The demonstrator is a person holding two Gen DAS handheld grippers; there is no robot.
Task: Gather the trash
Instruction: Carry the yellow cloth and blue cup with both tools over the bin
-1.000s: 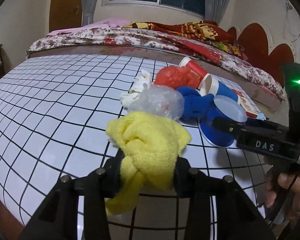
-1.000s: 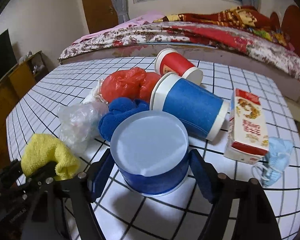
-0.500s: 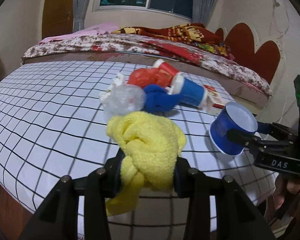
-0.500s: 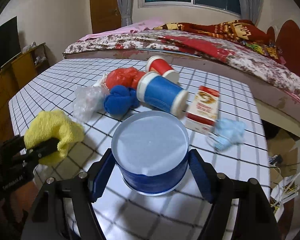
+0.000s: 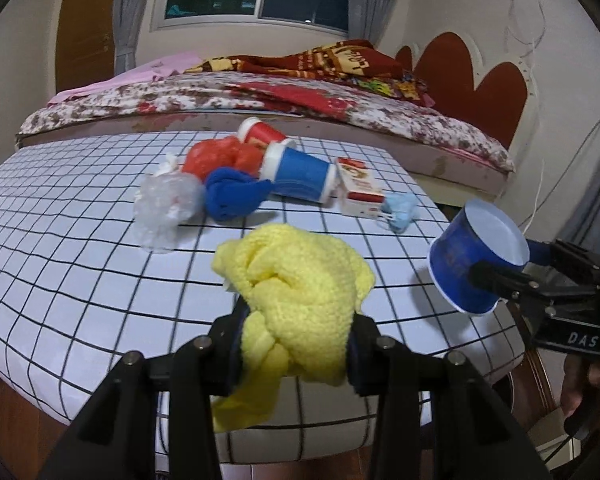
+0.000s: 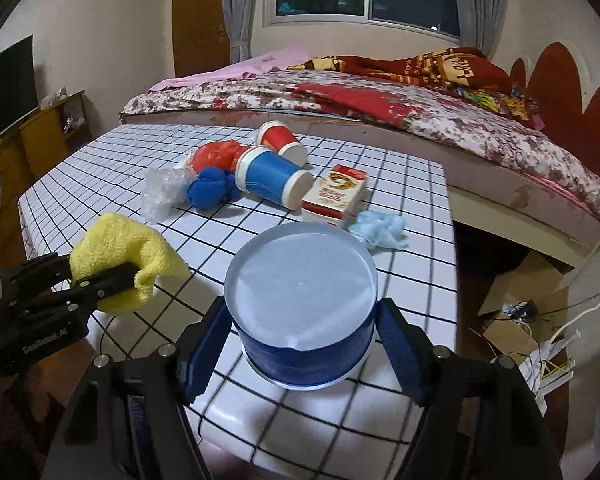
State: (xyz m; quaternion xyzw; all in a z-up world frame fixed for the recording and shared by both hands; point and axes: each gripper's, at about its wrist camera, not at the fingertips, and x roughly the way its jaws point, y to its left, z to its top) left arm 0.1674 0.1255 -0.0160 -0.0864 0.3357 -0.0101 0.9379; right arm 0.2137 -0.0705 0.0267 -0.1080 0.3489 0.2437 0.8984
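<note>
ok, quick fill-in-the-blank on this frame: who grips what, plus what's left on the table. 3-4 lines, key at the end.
1. The left gripper is shut on a ____ cloth.
2. The right gripper grips a blue paper ____.
3. On the table, the blue cup lies on its ____.
4. The light-blue face mask lies beside the red-and-white ____.

Missing words: yellow; cup; side; carton

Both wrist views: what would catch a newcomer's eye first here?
Probably the yellow cloth bunched between the left gripper pads, and the blue paper cup clamped bottom-forward in the right gripper, both held at the near edge of the checked table. Behind them a heap of litter lies mid-table: a red cup, a blue cup, a small carton and crumpled bags.
</note>
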